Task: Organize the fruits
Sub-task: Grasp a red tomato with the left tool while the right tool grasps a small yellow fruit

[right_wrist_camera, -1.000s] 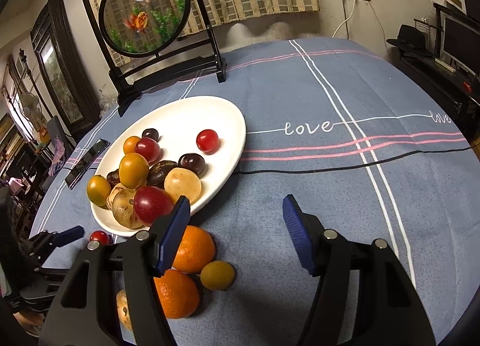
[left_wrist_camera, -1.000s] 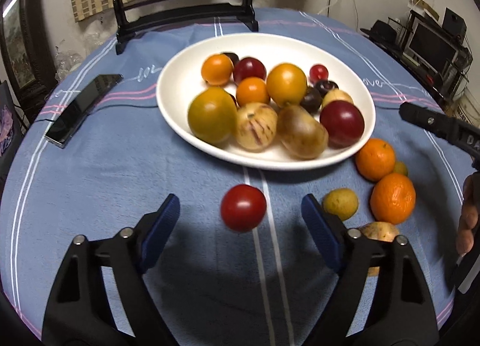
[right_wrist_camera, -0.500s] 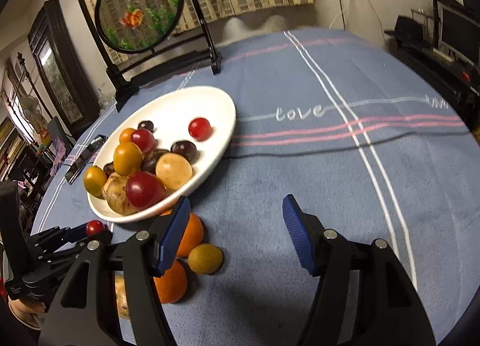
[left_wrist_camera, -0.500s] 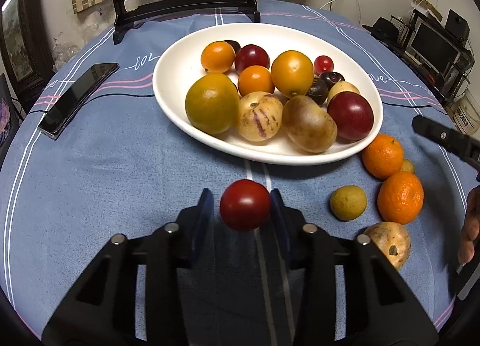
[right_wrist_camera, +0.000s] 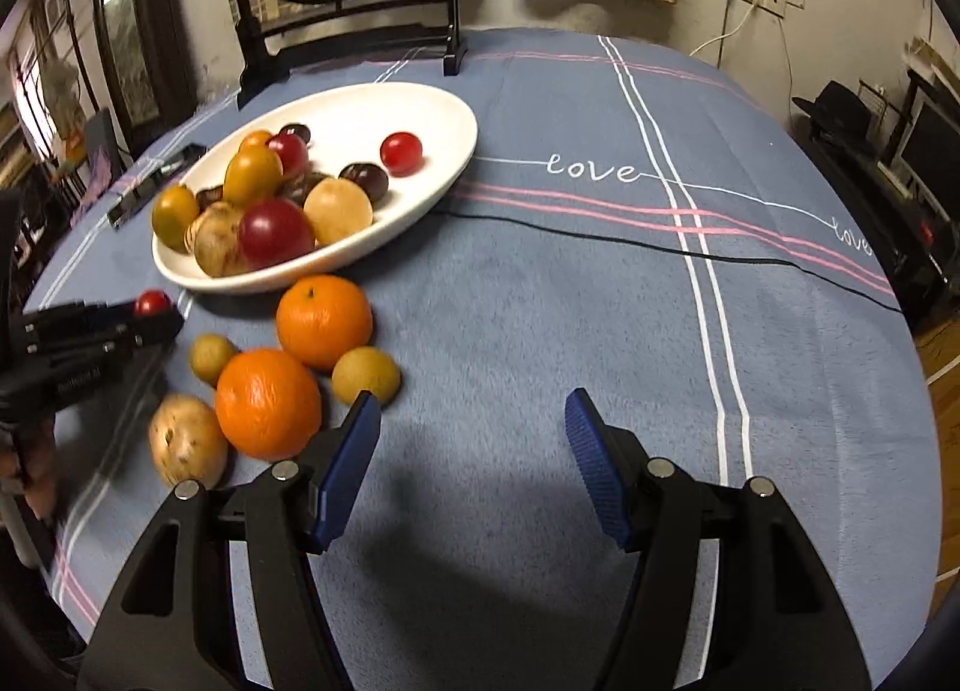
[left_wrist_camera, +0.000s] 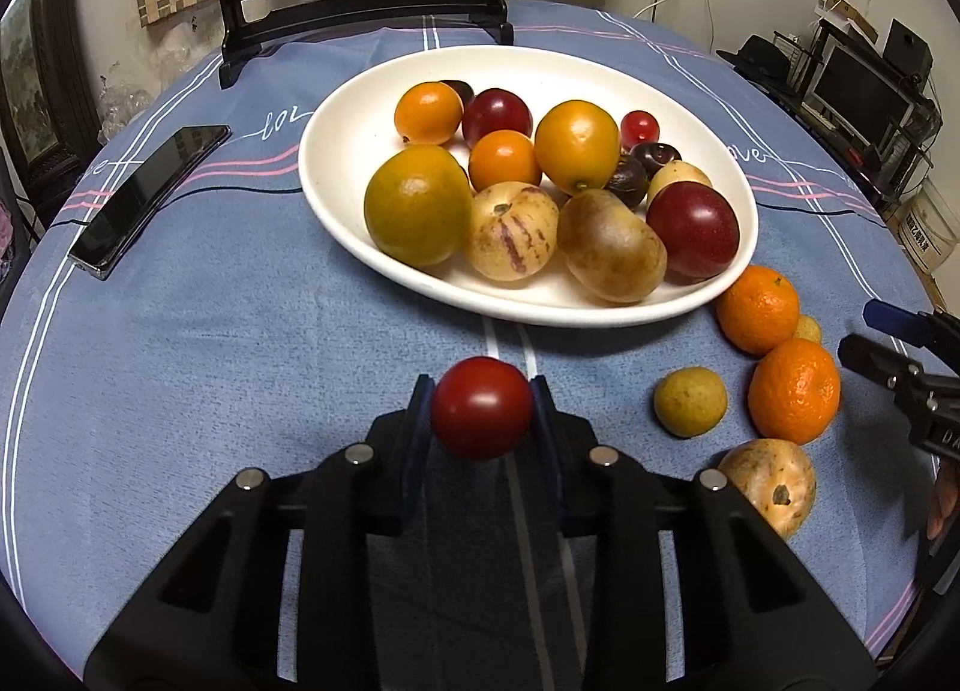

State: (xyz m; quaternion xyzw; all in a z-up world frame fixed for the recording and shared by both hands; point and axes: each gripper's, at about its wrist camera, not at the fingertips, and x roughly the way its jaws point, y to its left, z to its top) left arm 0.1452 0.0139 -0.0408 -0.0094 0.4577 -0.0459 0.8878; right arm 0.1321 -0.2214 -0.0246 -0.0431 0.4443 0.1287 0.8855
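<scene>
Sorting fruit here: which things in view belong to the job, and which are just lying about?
Job:
- red tomato, left gripper closing on it
- white plate of fruit
- two oranges
- two small yellow-green fruits
- tan fruit
- right gripper, open

Lying about:
- phone
- round screen stand
- black cable

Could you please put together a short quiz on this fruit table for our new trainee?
1. True or false: the right tongs hold an orange.
2. Which fruit sits between the pads of the closing left tongs? A) the red tomato B) a lemon C) a plum
3. How many oranges lie on the cloth outside the white plate?

Key: 1. False, they are open and empty. 2. A; the pads already touch its sides. 3. Two, the near orange and the far orange.
</scene>
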